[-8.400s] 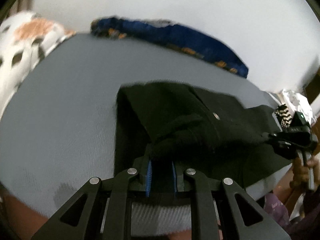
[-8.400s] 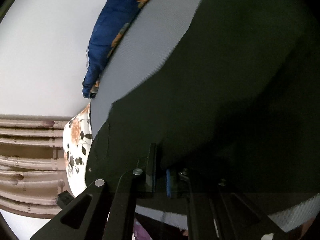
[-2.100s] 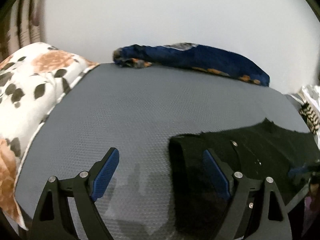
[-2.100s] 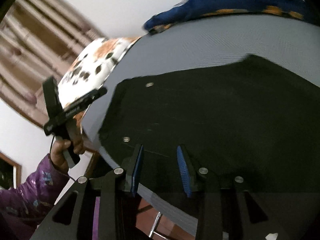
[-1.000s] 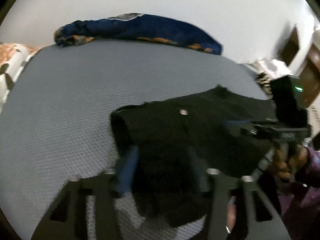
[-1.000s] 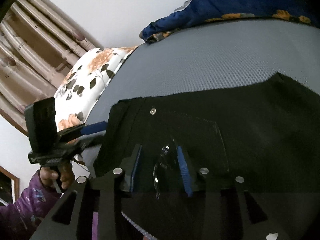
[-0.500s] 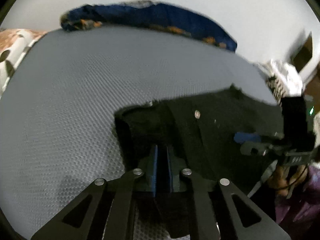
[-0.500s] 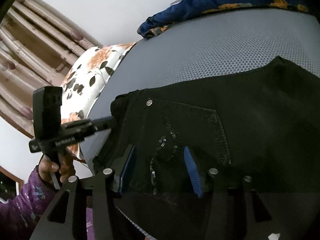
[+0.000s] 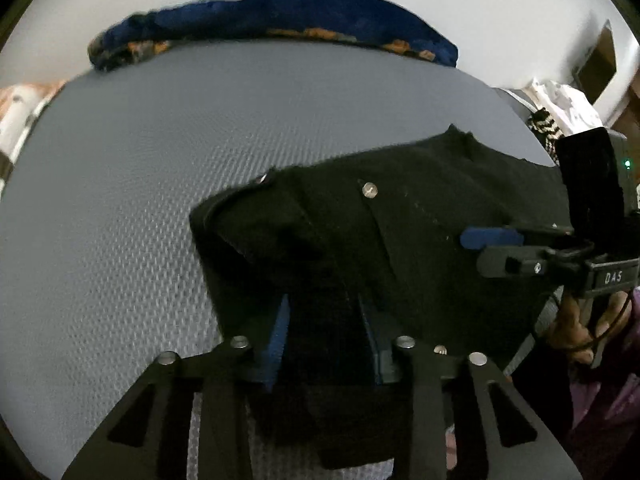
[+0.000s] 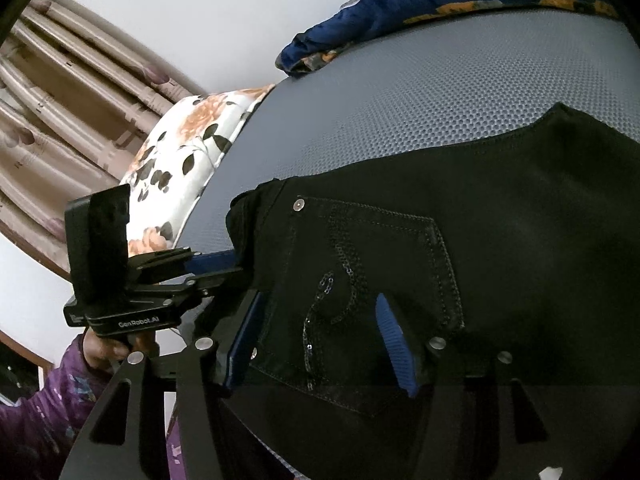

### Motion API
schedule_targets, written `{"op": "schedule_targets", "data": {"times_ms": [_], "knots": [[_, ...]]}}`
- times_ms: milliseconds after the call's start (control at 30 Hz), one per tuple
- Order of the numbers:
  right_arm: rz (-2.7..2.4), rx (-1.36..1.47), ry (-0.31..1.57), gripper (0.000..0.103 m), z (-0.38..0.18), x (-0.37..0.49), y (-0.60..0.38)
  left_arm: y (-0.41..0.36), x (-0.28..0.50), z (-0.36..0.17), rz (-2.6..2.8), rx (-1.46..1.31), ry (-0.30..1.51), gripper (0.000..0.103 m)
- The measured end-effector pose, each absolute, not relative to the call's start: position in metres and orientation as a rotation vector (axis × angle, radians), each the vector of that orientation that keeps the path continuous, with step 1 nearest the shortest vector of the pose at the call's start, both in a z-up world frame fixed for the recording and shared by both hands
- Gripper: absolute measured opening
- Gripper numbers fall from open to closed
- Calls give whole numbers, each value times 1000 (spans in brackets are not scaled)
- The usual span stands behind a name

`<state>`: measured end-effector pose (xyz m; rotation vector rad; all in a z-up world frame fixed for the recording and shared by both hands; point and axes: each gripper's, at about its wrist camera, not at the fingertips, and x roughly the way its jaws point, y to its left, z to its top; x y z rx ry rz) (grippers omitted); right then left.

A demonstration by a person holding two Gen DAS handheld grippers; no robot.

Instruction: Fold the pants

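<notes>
Partly cut off below, the black pants [image 9: 400, 240] lie at the grey mattress [image 9: 120, 200] edge. Left gripper [image 9: 326, 332] and right gripper [image 10: 320, 340] jaws have just been opening, straddling fabric; far mattress lies bare.

The pants [image 9: 400, 248] lie on the mattress [image 9: 120, 200], between and ahead of both jaw pairs. Beyond them, a blanket [image 9: 280, 16]; left, a pillow [image 10: 188, 148].
</notes>
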<state>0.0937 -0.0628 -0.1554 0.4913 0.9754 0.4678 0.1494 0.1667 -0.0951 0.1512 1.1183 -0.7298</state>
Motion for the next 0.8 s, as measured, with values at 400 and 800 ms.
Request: {"op": "schedule_targets", "data": {"times_ms": [400, 800], "knots": [[485, 498, 917, 57, -155, 90, -65, 165, 158, -76, -638, 174, 969, 20], [538, 636, 890, 59, -153, 89, -76, 179, 158, -110, -550, 135, 921, 55]]}}
